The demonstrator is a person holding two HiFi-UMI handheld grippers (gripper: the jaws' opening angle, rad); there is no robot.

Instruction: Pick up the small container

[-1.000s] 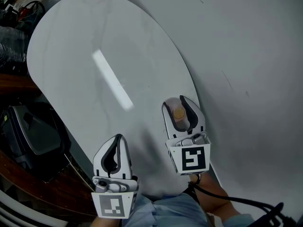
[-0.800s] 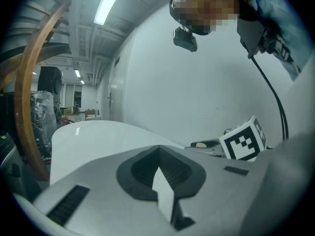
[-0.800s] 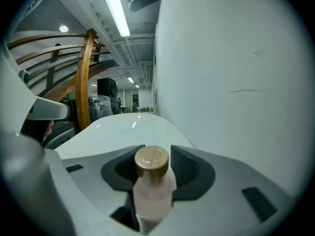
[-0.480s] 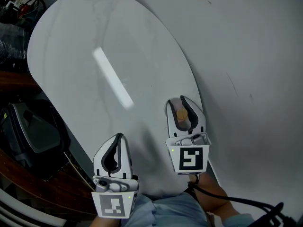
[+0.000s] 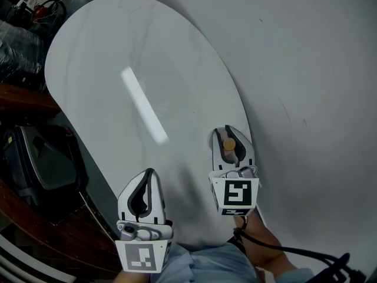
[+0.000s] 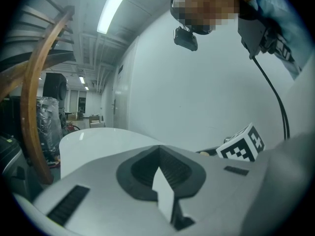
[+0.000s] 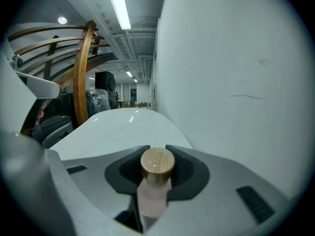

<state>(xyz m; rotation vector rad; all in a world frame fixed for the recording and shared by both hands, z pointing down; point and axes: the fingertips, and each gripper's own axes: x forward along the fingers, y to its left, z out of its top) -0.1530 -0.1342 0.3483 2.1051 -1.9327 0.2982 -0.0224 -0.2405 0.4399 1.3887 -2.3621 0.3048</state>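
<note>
The small container (image 5: 228,144) is a pale pink bottle with a round wooden cap (image 7: 157,162). It stands near the right edge of the white oval table (image 5: 118,69). My right gripper (image 5: 231,131) has just been closing its jaws, and the container is between them. In the right gripper view the dark pads (image 7: 189,173) hug the cap on both sides, with the right gripper (image 7: 157,147) shut on it. My left gripper (image 5: 147,173) hovers over the table's near edge with its tips together and nothing in it. The left gripper (image 6: 158,147) looks the same in its own view.
A white wall (image 5: 318,69) runs close along the table's right edge. A black case (image 5: 44,167) and a wooden rail (image 5: 20,99) lie left of the table, below its level. A black cable (image 5: 288,251) trails from my right hand.
The right gripper's jaws have drawn in from wide apart until they hug the container. The left gripper has stayed where it was.
</note>
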